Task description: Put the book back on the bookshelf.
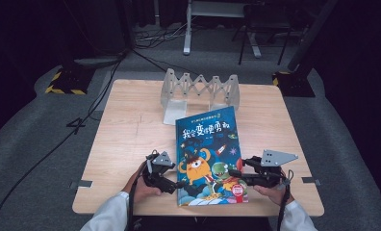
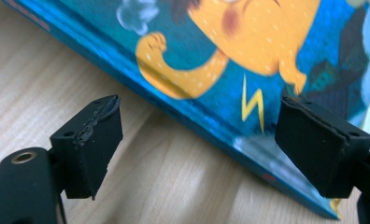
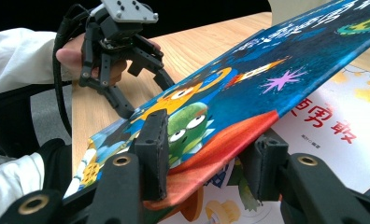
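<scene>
A picture book [image 1: 208,154] with a blue cover and an orange monster lies on the wooden table [image 1: 126,139], close to the front edge. My right gripper [image 1: 235,176] is at the book's lower right. In the right gripper view its jaws [image 3: 206,154] stand open around the raised front cover [image 3: 267,79], one pad above it and one below, with the white title page [image 3: 342,126] showing underneath. My left gripper [image 1: 177,184] is open at the book's left edge. Its own view [image 2: 197,140] has one pad over bare wood and the other over the book's cover [image 2: 248,60]. It also appears beyond the book [image 3: 148,95].
A grey folding metal book rack [image 1: 198,91] stands at the table's far side, just behind the book. Bare wood lies left of the book. Cables [image 1: 82,120] run over the grey floor at the left, and chair and desk legs stand farther back.
</scene>
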The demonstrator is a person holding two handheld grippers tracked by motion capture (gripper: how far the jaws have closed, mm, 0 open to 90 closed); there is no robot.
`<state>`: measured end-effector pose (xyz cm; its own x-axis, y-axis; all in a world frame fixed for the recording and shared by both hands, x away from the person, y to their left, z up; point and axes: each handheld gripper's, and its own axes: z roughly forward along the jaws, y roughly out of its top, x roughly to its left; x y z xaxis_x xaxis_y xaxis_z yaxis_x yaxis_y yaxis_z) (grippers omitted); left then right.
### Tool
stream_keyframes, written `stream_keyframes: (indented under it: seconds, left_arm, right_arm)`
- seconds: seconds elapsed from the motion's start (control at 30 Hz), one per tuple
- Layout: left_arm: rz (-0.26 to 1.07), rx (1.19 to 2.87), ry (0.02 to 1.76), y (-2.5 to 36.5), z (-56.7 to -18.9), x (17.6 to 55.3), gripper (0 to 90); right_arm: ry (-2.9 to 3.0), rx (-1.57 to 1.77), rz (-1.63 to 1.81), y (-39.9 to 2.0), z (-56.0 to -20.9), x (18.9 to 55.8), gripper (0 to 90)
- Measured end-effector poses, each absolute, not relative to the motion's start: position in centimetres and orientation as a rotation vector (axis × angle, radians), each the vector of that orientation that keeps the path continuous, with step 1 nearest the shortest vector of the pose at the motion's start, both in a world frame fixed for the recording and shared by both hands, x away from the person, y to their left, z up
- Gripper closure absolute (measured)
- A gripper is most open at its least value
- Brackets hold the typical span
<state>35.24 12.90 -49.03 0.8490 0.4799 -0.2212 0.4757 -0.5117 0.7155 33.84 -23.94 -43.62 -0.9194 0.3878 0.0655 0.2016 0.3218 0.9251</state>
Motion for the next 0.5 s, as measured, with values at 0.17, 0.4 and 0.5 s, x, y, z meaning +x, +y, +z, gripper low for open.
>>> stream_keyframes:
  seconds: [0.17, 0.4, 0.5]
  left_arm:
    - [-0.006, 2.165, 0.688, 12.99, -49.02, 35.4, 15.4]
    - [-0.032, 2.118, 0.682, 12.83, -48.89, 35.87, 15.5]
    - [-0.039, 2.106, 0.686, 12.38, -48.75, 36.2, 12.7]
  right_arm:
    - [2.394, 0.506, 1.649, -23.87, -43.43, 33.45, 56.1]
    - [2.384, 0.472, 1.649, -23.82, -43.31, 33.29, 56.1]
    - [2.378, 0.463, 1.655, -23.8, -43.31, 33.22, 56.1]
